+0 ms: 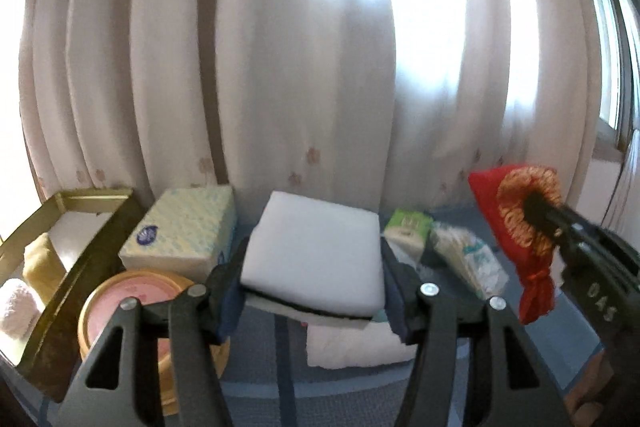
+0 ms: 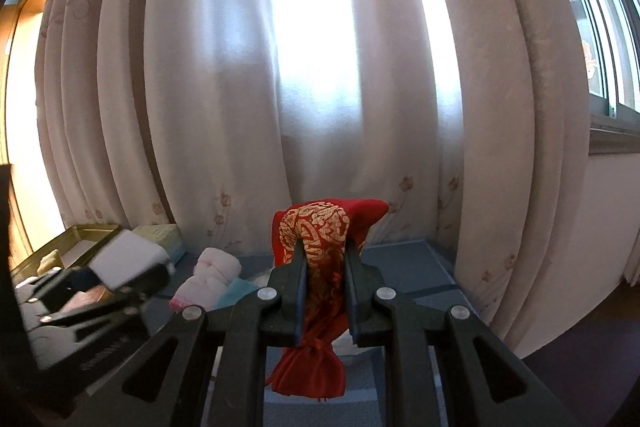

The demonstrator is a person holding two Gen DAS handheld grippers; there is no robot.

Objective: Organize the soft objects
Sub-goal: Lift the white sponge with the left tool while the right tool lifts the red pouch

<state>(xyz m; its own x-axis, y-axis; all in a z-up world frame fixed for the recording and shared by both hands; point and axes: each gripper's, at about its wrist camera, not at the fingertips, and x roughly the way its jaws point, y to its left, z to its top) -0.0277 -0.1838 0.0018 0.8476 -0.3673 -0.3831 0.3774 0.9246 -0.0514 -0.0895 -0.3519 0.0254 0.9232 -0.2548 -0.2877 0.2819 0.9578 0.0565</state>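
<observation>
You are mid-task: your left gripper (image 1: 312,291) clamps the white foam block (image 1: 316,251) above the table, your right gripper (image 2: 326,291) pinches the red pouch (image 2: 320,267), while the gold tray (image 1: 76,227) far left holds only two soft rolls.

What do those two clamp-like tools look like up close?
Both are matt black plastic. The left gripper and the right gripper each have two flat fingers on angled link arms with triangular cut-outs, joined by round silver rivets. The fingers carry dark blue pads on their inner faces. Pale lettering is printed on each body, too blurred to read. No cables, sleeves or hands show.
</observation>
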